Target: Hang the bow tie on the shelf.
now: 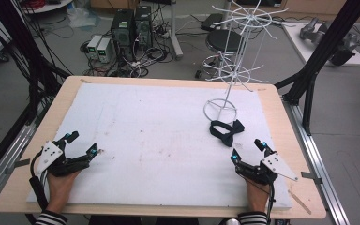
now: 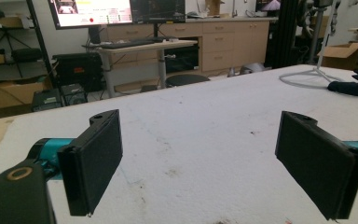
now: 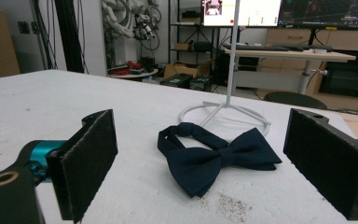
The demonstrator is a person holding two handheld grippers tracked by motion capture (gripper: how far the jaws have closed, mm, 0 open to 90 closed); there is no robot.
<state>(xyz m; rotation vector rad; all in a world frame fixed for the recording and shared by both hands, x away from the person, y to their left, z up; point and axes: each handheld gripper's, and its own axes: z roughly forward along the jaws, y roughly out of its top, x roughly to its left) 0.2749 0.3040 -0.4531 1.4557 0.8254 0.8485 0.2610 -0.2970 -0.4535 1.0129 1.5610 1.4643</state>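
1. The wooden table (image 1: 272, 101) carries a large white foam mat (image 1: 159, 136), which covers nearly all of its top; the mat has some faint brown stains near the middle.
2. A white wire display stand (image 1: 236, 70) stands upright at the far right part of the mat, on a ring-shaped base, with thin hooks around its pole.
3. The left gripper (image 1: 81, 144) rests on the mat near the front left corner, held by the person's left hand (image 1: 60, 185) – its jaws are spread wide, and between them is nothing but the bare mat.
4. The right gripper (image 1: 247, 150) rests near the front right edge, held by the right hand (image 1: 257, 192); its jaws are also spread apart and grip nothing.
5. A dark bow tie (image 3: 212, 158) lies flat on the mat, just in front of the stand's base ring – in the right gripper view it is ahead of the open jaws, not touching them, with its strap loop toward the stand.
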